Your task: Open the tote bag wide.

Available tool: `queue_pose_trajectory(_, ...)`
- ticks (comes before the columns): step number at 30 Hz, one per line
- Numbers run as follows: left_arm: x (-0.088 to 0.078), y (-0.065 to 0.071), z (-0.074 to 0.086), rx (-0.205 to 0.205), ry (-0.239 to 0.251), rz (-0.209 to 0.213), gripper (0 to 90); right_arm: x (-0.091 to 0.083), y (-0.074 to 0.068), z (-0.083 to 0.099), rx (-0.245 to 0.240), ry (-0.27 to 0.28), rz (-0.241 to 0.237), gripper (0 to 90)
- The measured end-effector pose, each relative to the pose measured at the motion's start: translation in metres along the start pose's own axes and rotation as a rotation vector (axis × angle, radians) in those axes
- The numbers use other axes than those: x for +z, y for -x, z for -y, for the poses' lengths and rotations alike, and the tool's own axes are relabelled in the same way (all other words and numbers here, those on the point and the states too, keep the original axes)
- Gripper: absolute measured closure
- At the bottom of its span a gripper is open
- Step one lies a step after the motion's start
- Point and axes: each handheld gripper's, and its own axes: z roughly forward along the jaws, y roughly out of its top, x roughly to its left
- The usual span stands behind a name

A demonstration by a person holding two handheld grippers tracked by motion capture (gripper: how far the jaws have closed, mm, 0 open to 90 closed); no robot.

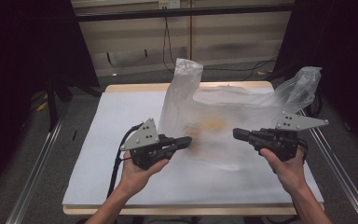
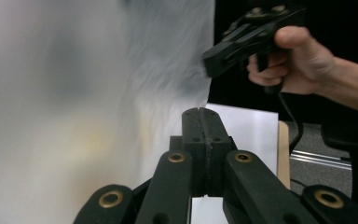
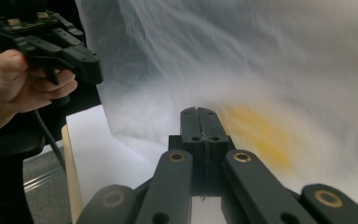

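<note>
A translucent white plastic bag [image 1: 223, 116] stands on the white-covered table [image 1: 116, 116], its two handles up. Something yellow-orange [image 1: 212, 124] shows dimly through its wall, also as a yellow blur [image 3: 256, 133] in the right gripper view. My left gripper [image 1: 189, 140] points right at the bag's lower left side, jaws pressed together with nothing between them [image 2: 199, 114]. My right gripper [image 1: 235, 134] points left in front of the bag's lower right part, jaws also together and empty [image 3: 198, 113]. The bag [image 2: 98, 93] hangs blurred close before the left gripper.
The table's wooden edge [image 1: 186, 86] shows at the back. Metal rails [image 1: 42, 158] run along both sides on the grey floor. Cables [image 1: 168, 42] hang against the back wall. Dark curtains stand left and right. Bare white surface lies left of the bag and in front of it.
</note>
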Motion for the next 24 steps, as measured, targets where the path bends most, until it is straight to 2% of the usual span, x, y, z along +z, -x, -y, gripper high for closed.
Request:
queue_pose_trajectory(1, 0.002, 0.000, -0.005, 0.017, -0.001, 0.001, 90.0, 0.002, 0.000, -0.009, -0.009, 0.015, -0.003, 90.0)
queue_pose_trajectory(2, 0.004, 0.000, -0.010, 0.028, 0.005, 0.004, 90.0, 0.002, 0.000, -0.009, -0.009, 0.015, -0.003, 90.0)
queue_pose_trajectory(3, 0.006, -0.001, -0.013, 0.025, 0.017, 0.003, 90.0, 0.003, 0.000, -0.014, -0.012, 0.021, -0.003, 90.0)
queue_pose_trajectory(4, 0.008, -0.003, -0.017, 0.028, 0.018, -0.002, 90.0, 0.006, 0.001, -0.023, -0.021, 0.029, -0.002, 90.0)
queue_pose_trajectory(5, 0.011, -0.011, -0.021, 0.026, 0.020, -0.019, 90.0, 0.007, 0.002, -0.028, -0.023, 0.030, -0.002, 90.0)
queue_pose_trajectory(6, 0.011, -0.011, -0.021, 0.026, 0.020, -0.019, 90.0, 0.009, 0.003, -0.032, -0.026, 0.029, -0.005, 90.0)
queue_pose_trajectory(9, 0.013, -0.024, -0.023, 0.007, 0.017, -0.036, 90.0, 0.013, 0.005, -0.039, -0.037, 0.026, -0.007, 90.0)
queue_pose_trajectory(10, 0.014, -0.026, -0.023, -0.009, 0.025, -0.033, 90.0, 0.016, 0.006, -0.043, -0.041, 0.022, -0.007, 90.0)
queue_pose_trajectory(13, 0.016, -0.032, -0.020, -0.010, 0.020, -0.057, 90.0, 0.023, 0.012, -0.057, -0.046, 0.029, -0.003, 90.0)
queue_pose_trajectory(15, 0.017, -0.034, -0.018, -0.013, 0.013, -0.057, 90.0, 0.024, 0.014, -0.061, -0.047, 0.031, -0.004, 90.0)
queue_pose_trajectory(20, 0.019, -0.051, -0.014, -0.054, 0.024, -0.082, 90.0, 0.031, 0.023, -0.081, -0.055, 0.028, 0.017, 90.0)
queue_pose_trajectory(24, 0.020, -0.060, -0.012, -0.066, 0.018, -0.102, 90.0, 0.039, 0.032, -0.091, -0.050, 0.034, 0.023, 90.0)
